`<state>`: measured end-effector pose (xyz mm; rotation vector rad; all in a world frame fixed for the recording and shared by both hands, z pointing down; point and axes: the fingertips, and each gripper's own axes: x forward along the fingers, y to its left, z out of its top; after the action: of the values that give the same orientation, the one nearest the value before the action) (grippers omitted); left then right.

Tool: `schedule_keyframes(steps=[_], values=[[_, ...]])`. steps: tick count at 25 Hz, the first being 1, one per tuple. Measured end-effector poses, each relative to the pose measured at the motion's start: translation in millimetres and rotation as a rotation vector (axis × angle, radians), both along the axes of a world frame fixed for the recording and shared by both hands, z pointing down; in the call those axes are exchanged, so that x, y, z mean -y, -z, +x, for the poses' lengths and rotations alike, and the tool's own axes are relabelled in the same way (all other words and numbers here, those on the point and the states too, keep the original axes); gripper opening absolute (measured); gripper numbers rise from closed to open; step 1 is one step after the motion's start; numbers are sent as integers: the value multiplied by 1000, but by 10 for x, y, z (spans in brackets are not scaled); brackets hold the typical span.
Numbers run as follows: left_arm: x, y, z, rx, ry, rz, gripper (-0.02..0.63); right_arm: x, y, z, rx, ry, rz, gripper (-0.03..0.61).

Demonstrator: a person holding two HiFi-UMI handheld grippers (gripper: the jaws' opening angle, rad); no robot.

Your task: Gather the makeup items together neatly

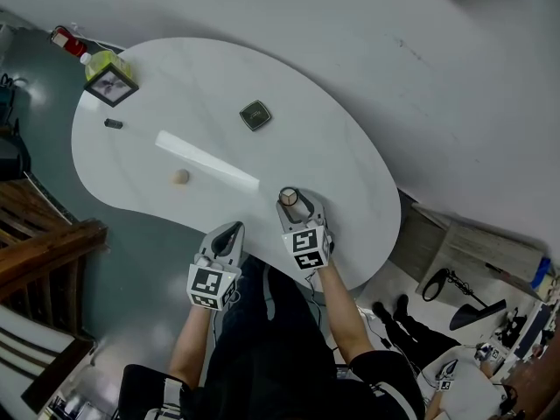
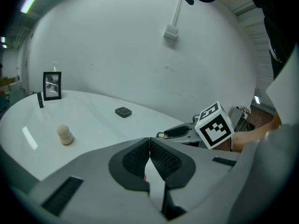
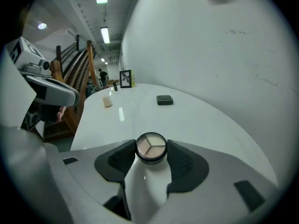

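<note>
My right gripper [image 3: 151, 149] is shut on a round three-shade powder compact [image 3: 151, 148], held over the near edge of the white table [image 1: 350, 182]; the compact [image 1: 289, 198] shows at the jaw tips in the head view too. At the table's near edge my left gripper [image 1: 230, 232] hangs with its jaws shut and nothing between the pads [image 2: 159, 160]. A dark square compact [image 1: 255, 115] lies in the table's middle. A beige sponge [image 1: 180, 177] stands to the left. A small black item [image 1: 113, 123] lies at the far left.
A framed picture [image 1: 110, 86] stands at the table's far left end, with a yellow-green bottle [image 1: 98, 60] and a red object [image 1: 63, 39] behind it. Wooden stairs [image 1: 35, 252] rise at the left. A white wall [image 1: 394, 51] runs behind the table.
</note>
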<state>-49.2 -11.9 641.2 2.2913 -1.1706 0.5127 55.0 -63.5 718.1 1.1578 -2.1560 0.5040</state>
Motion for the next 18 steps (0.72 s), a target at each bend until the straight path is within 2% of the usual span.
schedule_keyframes(steps=[7, 18], values=[[-107, -14, -41, 3, 20, -3, 20, -105, -165, -82, -33, 40, -26, 221], [-175, 4, -132, 5, 40, 3, 20, -138, -208, -128, -47, 28, -22, 221]])
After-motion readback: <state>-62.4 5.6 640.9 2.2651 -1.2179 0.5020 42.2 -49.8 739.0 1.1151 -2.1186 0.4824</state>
